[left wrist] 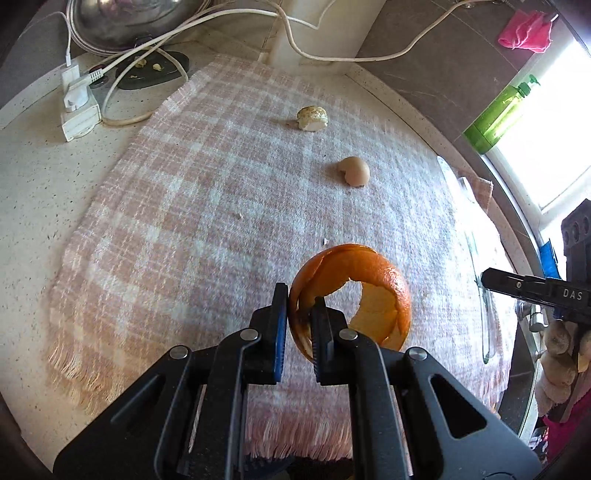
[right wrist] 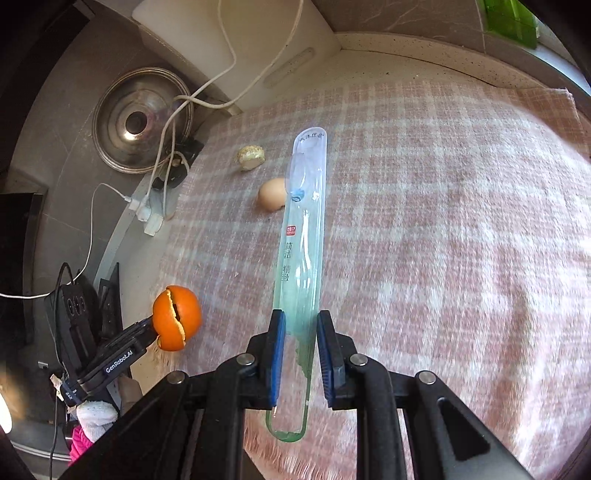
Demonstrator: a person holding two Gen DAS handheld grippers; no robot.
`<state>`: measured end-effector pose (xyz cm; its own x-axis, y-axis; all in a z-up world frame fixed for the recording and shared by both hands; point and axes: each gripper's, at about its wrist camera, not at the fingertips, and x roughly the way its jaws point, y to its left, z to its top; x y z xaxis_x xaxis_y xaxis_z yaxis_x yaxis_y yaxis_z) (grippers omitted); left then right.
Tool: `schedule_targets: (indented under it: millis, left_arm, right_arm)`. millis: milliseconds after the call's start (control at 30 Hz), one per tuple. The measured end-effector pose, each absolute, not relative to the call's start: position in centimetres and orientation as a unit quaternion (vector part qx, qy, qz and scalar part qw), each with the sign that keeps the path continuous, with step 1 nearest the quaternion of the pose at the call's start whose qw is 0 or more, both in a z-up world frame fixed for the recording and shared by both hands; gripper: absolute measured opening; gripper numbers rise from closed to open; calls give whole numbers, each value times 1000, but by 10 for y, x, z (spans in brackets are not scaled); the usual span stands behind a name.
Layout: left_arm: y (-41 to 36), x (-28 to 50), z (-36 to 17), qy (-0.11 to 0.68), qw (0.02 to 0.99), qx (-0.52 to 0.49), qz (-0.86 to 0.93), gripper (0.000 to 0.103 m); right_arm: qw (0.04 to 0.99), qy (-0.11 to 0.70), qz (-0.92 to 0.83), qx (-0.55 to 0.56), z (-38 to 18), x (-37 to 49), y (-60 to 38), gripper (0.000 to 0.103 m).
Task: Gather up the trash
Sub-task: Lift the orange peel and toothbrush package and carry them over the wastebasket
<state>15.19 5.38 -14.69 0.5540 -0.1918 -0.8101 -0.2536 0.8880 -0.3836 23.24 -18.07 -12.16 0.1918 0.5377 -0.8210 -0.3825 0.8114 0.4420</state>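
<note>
L gripper (left wrist: 298, 325) pinches orange peel (left wrist: 369, 295). R gripper (right wrist: 299, 354) clamps clear plastic case (right wrist: 301, 258), long axis pointing up-frame. Eggshell (right wrist: 272, 194) touches case's left edge, upper centre; R nearer.

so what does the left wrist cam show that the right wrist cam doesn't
Only the left wrist view shows the pink cloth, the whole green pump bottle, and the orange peel's hollow inside.

Only the right wrist view shows the clear plastic case full length, with its printed label, clamped in the right gripper.

Both show the checked cloth, the eggshell, the speckled shell piece, the metal lid, the white cables, and the left gripper shut on the peel.
</note>
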Motion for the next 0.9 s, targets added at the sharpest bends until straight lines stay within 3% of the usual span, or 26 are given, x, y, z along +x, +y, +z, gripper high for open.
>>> schedule_targets:
  millis: [900]
  left_arm:
    - [53, -24, -182, 506, 836, -212, 20, 9]
  right_arm:
    - [727, 587, 356, 4, -153, 25, -158, 16]
